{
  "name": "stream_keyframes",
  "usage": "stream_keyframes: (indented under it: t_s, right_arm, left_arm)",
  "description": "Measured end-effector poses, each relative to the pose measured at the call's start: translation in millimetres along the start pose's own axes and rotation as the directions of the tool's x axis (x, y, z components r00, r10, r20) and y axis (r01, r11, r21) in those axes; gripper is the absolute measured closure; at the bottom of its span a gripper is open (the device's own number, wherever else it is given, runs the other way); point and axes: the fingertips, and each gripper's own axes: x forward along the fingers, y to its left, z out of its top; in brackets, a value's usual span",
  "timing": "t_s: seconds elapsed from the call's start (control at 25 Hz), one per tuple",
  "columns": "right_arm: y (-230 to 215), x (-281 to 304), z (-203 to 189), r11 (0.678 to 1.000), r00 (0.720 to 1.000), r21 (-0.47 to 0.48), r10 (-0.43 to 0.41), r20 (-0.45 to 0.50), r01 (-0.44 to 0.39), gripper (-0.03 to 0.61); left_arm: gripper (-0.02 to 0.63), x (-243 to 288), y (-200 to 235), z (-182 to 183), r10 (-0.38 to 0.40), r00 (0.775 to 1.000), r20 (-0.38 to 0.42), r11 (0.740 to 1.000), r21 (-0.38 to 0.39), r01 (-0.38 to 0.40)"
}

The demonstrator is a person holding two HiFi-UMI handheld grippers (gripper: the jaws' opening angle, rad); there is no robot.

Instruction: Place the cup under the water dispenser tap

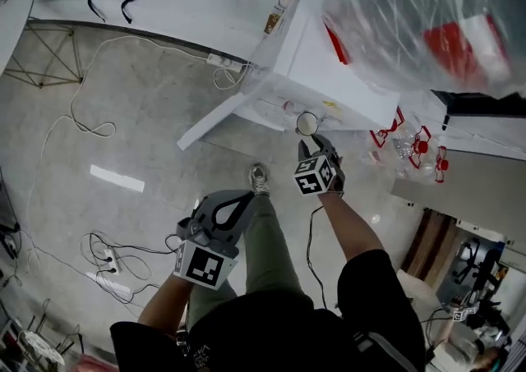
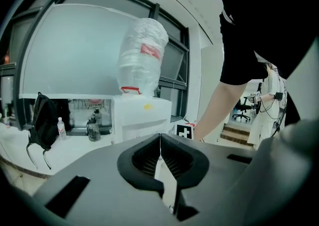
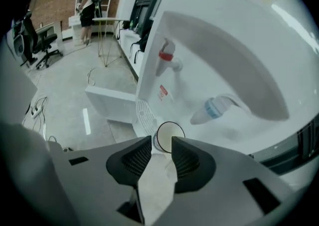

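Standing at the water dispenser (image 1: 325,75) front: cup (image 3: 169,134) | right tool (image 3: 161,141): released, jaws apart, near dispenser | left tool (image 2: 160,139): clenched, empty

The head view looks steeply down from above the person, with the water dispenser (image 1: 312,66) at upper right of the frame and the floor (image 1: 123,116) filling the left. The left gripper view rides behind the left claw (image 2: 160,137) and faces almost level, with the dispenser small at centre, well off. The right gripper view, behind the right claw (image 3: 161,142), tilts down close against the same dispenser's front, which all three views share.
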Motion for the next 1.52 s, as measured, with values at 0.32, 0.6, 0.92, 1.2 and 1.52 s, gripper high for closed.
stream_keyframes:
  t_s: [0.32, 0.6, 0.92, 1.2, 1.52]
  right_arm:
    - [-4.2, -85.3, 17.0, 0.984, 0.986, 0.174, -0.064, 0.151, 0.037, 0.498]
    - [-4.4, -157.4, 13.5, 0.951, 0.965, 0.308, -0.117, 0.235, 0.040, 0.525]
    - [-5.0, -250.4, 27.3, 0.862, 0.904, 0.503, -0.169, 0.394, -0.058, 0.531]
    - [13.1, -322.7, 43.5, 0.810, 0.842, 0.571, -0.208, 0.498, -0.138, 0.531]
    - [39.8, -389.8, 56.0, 0.779, 0.790, 0.604, -0.260, 0.556, -0.168, 0.531]
  left_arm:
    - [0.594, -27.1, -15.4, 38.7, 0.004, 1.000, -0.004, 0.998, 0.069, -0.004]
    - [0.594, -48.1, -43.8, 62.2, -0.023, 1.000, 0.001, 0.994, 0.111, 0.023]
    - [0.594, -73.6, -70.2, 89.3, -0.035, 0.999, 0.021, 0.990, 0.137, 0.032]
    - [0.594, -101.6, -82.5, 103.3, -0.045, 0.998, 0.036, 0.986, 0.161, 0.039]
    - [0.594, -150.2, -88.7, 107.7, -0.040, 0.998, 0.046, 0.986, 0.166, 0.032]
